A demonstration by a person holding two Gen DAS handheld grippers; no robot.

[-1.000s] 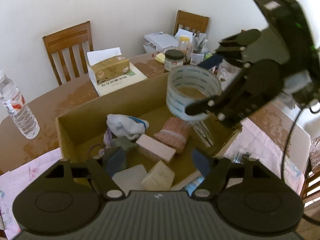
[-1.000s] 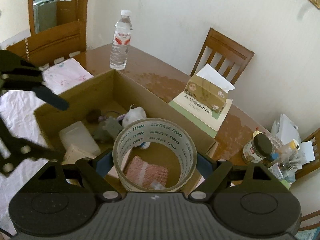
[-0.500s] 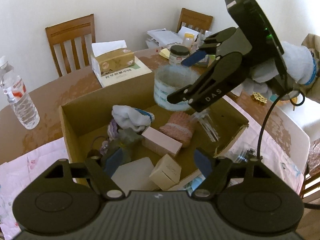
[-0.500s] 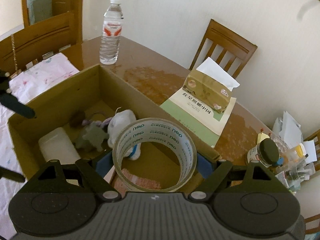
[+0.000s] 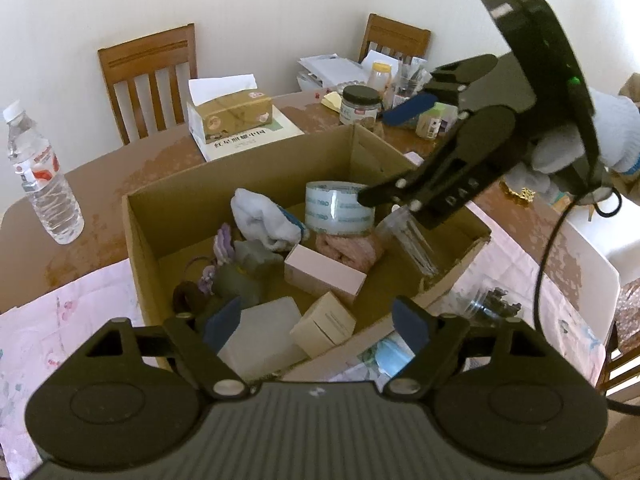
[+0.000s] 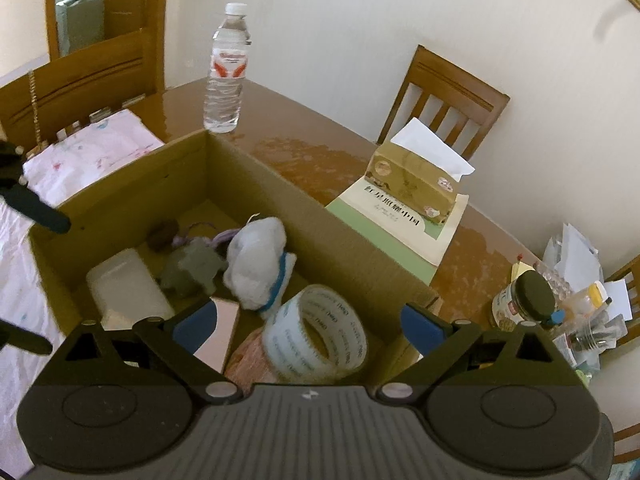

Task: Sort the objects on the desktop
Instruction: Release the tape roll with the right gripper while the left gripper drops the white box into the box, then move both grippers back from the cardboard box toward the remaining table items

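tape roll (image 6: 316,336) lies tilted in cardboard box (image 6: 328,216) on pink cloth | right gripper (image 6: 308,326) spread wide, empty | left gripper (image 5: 316,322) spread, empty | likely light, stiff, slick: pinch across rim

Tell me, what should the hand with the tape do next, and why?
Probably lift the right gripper up and out of the cardboard box. Its jaws stand wide open, and the tape roll already lies inside the box on the pink cloth, so it seems ready for another item.
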